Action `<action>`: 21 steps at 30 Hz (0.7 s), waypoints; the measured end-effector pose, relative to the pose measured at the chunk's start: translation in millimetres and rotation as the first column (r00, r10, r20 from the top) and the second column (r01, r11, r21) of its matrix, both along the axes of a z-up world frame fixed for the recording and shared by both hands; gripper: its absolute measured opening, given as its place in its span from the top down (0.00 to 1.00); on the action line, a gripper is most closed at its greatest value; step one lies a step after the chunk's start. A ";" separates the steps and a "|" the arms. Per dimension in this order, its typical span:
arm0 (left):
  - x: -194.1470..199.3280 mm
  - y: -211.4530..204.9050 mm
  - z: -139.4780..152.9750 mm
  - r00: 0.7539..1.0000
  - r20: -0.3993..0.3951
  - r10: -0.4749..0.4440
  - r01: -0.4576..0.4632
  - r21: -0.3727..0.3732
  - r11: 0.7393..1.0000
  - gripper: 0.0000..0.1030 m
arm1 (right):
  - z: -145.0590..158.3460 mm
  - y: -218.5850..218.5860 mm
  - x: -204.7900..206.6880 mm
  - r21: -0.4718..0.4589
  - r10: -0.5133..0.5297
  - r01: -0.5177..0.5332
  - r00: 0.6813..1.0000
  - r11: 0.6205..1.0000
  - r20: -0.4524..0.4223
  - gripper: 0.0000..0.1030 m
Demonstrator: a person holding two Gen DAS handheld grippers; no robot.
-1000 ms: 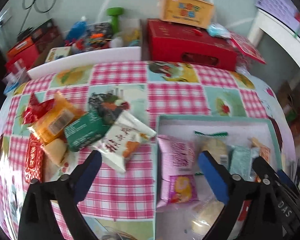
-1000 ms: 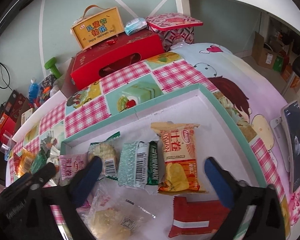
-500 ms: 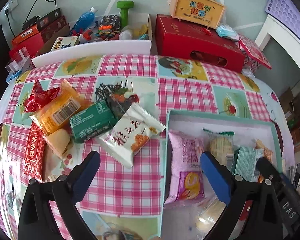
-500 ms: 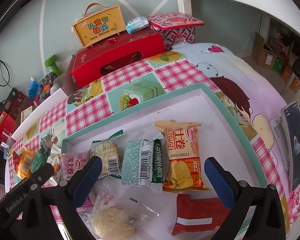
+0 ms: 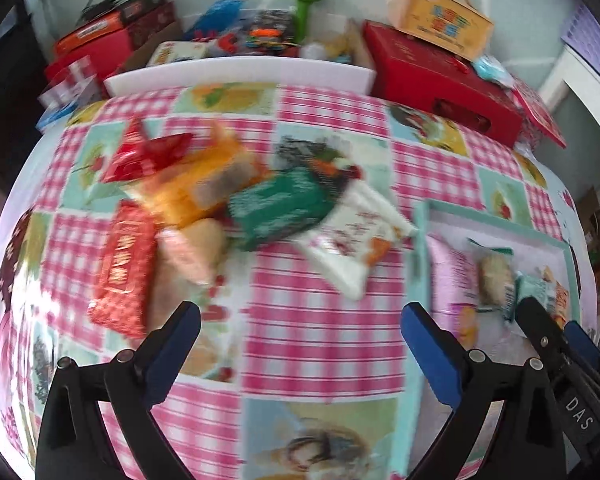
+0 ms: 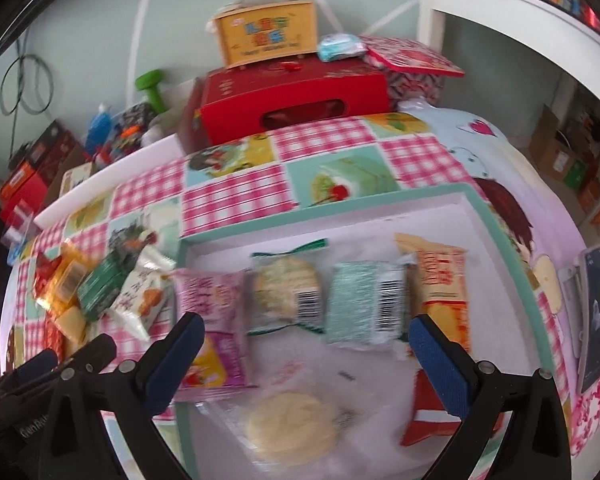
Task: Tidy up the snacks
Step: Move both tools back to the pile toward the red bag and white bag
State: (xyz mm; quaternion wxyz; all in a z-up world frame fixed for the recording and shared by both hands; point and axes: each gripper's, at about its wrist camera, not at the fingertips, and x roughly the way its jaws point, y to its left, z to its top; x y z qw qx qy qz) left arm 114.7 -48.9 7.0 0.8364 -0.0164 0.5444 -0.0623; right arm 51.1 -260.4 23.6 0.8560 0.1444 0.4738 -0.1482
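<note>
A pile of loose snacks lies on the checked tablecloth: a white packet (image 5: 354, 248), a green packet (image 5: 278, 206), an orange packet (image 5: 202, 184) and red packets (image 5: 122, 268). My left gripper (image 5: 300, 320) hangs open above the cloth just in front of the pile, holding nothing. The teal-rimmed tray (image 6: 504, 252) holds a pink packet (image 6: 210, 300), a round cracker pack (image 6: 286, 292), a mint packet (image 6: 364, 304), an orange chip packet (image 6: 442, 284) and a clear-wrapped cookie (image 6: 292, 426). My right gripper (image 6: 306, 330) is open over the tray, empty.
A red box (image 6: 296, 100) with a yellow carry box (image 6: 268, 34) on top stands behind the table. A white bin with bottles and a green dumbbell (image 5: 304, 4) sits at the back left. A phone (image 6: 594, 316) lies near the table's right edge.
My left gripper has swung left, bringing the loose pile toward the centre of its view. My right gripper has also turned left over the tray. Both views are blurred by motion.
</note>
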 end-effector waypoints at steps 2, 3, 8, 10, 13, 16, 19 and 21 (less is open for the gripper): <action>2.5 23.8 2.7 0.999 0.005 0.054 -0.054 -0.003 0.999 0.03 | 0.6 14.3 3.2 0.003 0.033 -0.033 0.999 0.999 0.005 0.00; 3.6 34.8 3.3 0.997 0.007 0.079 -0.079 -0.004 0.997 0.03 | 0.8 19.9 4.6 0.005 0.047 -0.047 0.999 0.999 0.008 0.00; 8.8 86.9 -1.0 0.981 -0.008 0.193 -0.193 -0.012 0.981 0.03 | 1.1 55.5 14.2 0.016 0.137 -0.137 0.990 0.990 0.028 0.00; 12.3 102.9 -4.2 0.973 -0.021 0.232 -0.232 -0.016 0.973 0.03 | -0.8 68.2 17.8 0.031 0.171 -0.172 0.985 0.985 0.034 0.00; 17.3 116.1 -10.9 0.965 -0.026 0.260 -0.260 0.004 0.966 0.03 | -5.6 83.9 22.4 0.064 0.206 -0.208 0.978 0.976 0.038 0.00; 23.2 122.3 -16.4 0.963 -0.033 0.267 -0.267 0.016 0.964 0.03 | -10.2 94.8 26.4 0.071 0.220 -0.222 0.975 0.973 0.028 0.01; 30.3 124.9 -19.5 0.967 -0.033 0.255 -0.254 0.017 0.967 0.03 | -13.7 102.3 30.9 0.099 0.224 -0.224 0.975 0.970 0.013 0.11; 34.6 126.6 -19.6 0.969 -0.026 0.244 -0.244 0.016 0.970 0.03 | -14.2 107.9 36.6 0.125 0.237 -0.236 0.972 0.964 0.008 0.15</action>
